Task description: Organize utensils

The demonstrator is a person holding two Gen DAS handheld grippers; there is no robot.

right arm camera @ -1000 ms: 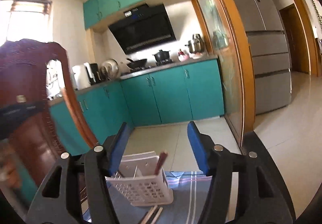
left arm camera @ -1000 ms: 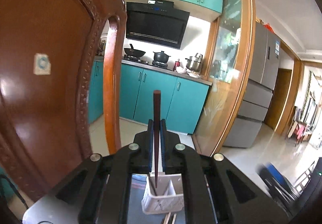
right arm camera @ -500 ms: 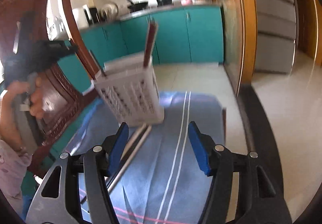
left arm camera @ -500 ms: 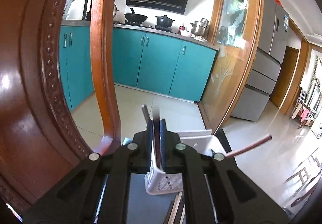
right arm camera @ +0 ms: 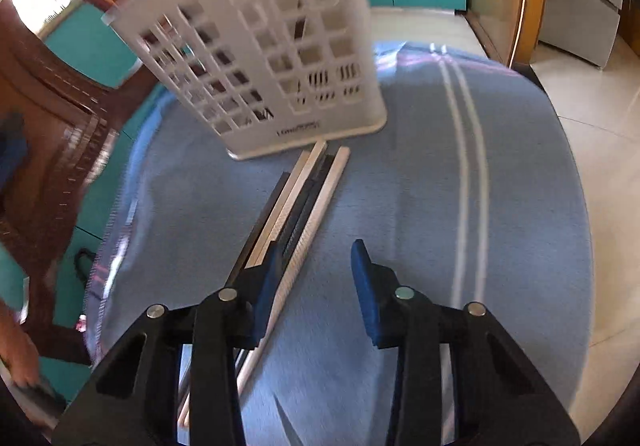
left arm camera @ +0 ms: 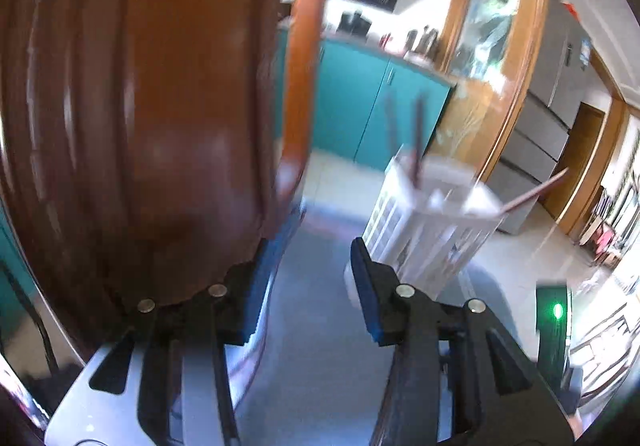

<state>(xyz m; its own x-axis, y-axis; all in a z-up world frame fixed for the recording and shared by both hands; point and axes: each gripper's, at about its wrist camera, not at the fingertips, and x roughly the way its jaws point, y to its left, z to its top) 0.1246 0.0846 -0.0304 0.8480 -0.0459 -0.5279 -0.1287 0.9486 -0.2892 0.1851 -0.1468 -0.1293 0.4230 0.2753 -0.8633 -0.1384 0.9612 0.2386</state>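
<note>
Left claw (left arm camera: 312,266) just opening, empty; chopsticks (left arm camera: 418,141) in basket (left arm camera: 424,238).

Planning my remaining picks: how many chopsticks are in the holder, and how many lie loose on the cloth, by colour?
Standing dark chopsticks in the holder: 3
Loose light chopsticks on the cloth: 2
Loose dark chopsticks: at least 2, partly hidden
Total: at least 7

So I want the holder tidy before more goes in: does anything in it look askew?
Yes. In the white utensil holder, one brown chopstick leans far out over the right rim, almost flat, while two others stand nearly upright. More chopsticks lie loose on the blue cloth in front of it.
</note>
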